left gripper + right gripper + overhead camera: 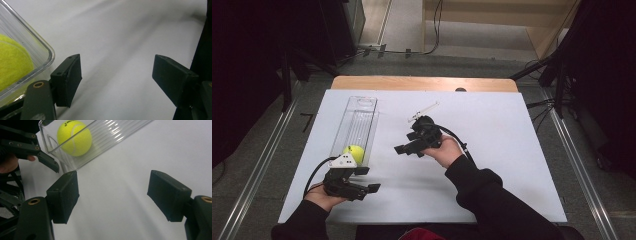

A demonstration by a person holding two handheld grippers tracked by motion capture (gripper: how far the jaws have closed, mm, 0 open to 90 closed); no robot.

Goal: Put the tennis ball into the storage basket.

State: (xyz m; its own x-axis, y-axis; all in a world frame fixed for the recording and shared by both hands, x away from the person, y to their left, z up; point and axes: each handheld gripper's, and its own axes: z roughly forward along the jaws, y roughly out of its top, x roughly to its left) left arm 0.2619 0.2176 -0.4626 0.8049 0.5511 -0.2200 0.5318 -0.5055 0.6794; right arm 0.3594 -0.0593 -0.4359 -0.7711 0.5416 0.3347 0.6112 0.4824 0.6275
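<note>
- Yellow felt tennis ball [74, 137] lies at the near end of the long clear plastic tray [362, 107]; dark printed lettering on it is unreadable.
- Left gripper [116, 78]: jaws spread, empty, beside the tray's corner.
- Right gripper [112, 195]: jaws apart, gripping nothing, over the white table [492, 130].

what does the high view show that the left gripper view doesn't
The high view adds the whole length of the clear box, the right gripper, a dark sleeve and the floor around the table. The left gripper view adds a close look at the left gripper, its jaws standing apart with nothing between them. Both share the tennis ball, the near end of the box and the white table.
</note>
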